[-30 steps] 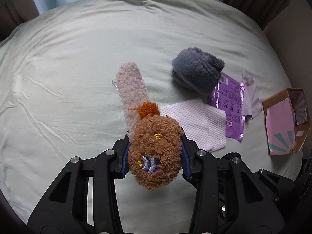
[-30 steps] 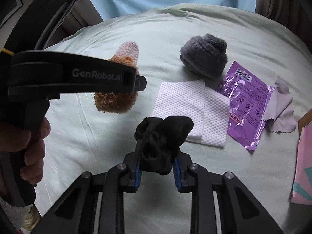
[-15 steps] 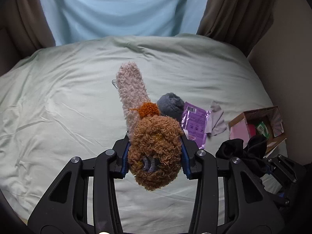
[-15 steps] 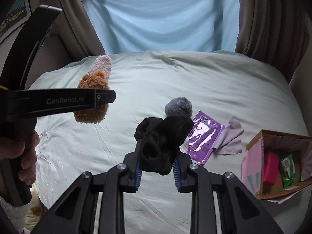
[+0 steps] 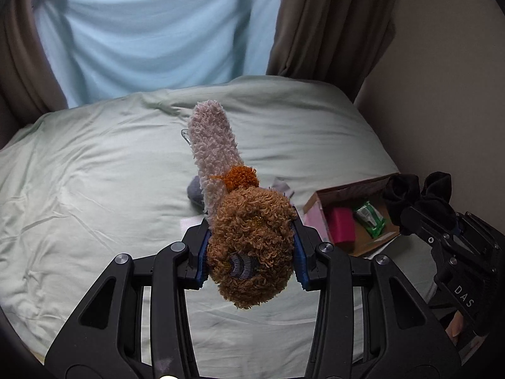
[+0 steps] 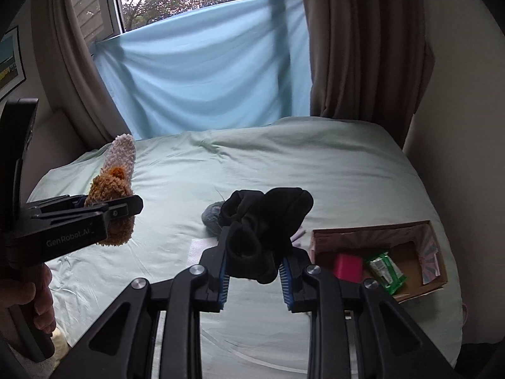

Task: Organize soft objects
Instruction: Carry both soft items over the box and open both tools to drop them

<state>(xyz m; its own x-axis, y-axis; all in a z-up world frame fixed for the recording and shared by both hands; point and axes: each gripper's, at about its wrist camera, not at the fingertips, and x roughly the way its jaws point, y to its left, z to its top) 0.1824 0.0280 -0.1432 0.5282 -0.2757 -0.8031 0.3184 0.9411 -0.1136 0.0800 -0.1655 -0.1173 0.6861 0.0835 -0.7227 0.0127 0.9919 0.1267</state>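
From the left wrist view, the left gripper (image 5: 251, 257) has its jaws closed on the curly brown plush toy with a pale pink fuzzy tail (image 5: 249, 243), pinching the round brown body from both sides. The toy's long axis runs straight ahead along the jaws, tail pointing away towards the window. Below lies the bed with a pale green wrinkled sheet (image 5: 94, 189). The open brown cardboard box (image 5: 350, 218), already holding a pink block and a green packet, sits to the lower right of the toy, so a drop there would call for a swing rightwards. A grey fuzzy bundle (image 5: 193, 189) peeks out behind the tail.

From the right wrist view, the right gripper (image 6: 254, 279) is clamped narrowly on a bunched black sock bundle (image 6: 265, 227), which sticks up and forward from the jaws. The box (image 6: 378, 230) lies just right and below, so this hand looks the nearer one to it. The left gripper (image 6: 104, 208) with the toy hangs well apart at left, over the bed (image 6: 315, 170). Behind are a light blue cloth (image 6: 205, 75) across the window and brown curtains (image 6: 363, 41).
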